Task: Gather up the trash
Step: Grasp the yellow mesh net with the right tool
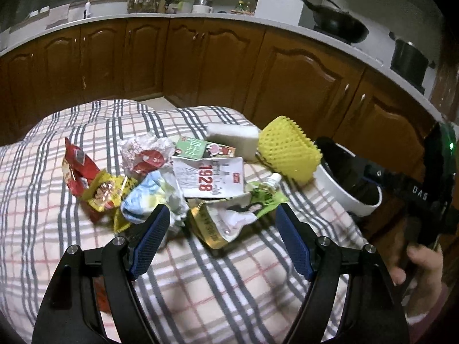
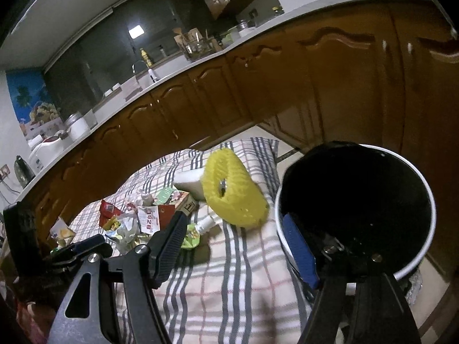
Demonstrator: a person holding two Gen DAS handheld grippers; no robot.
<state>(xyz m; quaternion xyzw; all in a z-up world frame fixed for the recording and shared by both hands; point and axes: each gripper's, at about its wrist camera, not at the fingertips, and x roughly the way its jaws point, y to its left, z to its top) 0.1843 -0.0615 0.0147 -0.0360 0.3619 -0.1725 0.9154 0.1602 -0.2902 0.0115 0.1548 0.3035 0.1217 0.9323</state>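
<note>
**Trash pile on a checked tablecloth, both grippers open, bin at the table's edge.**

The left gripper (image 1: 222, 229) hovers with its jaws spread wide and empty, flanking the near edge of the trash pile (image 1: 183, 183); a gold pouch (image 1: 212, 226) lies between the fingertips at 12 o'clock. The right gripper (image 2: 232, 238) is likewise wide open and holds nothing, its right finger (image 2: 299, 252) over the rim of the white bin (image 2: 401, 269), which stands at 3 o'clock from the pile. A yellow foam net (image 1: 287, 152) sits between pile and bin. Likely risks: closing on overlapping wrappers could drag neighbours off the tablecloth (image 1: 200, 286), and slick film may slip from the pads; the right finger could nudge the bin.
</note>
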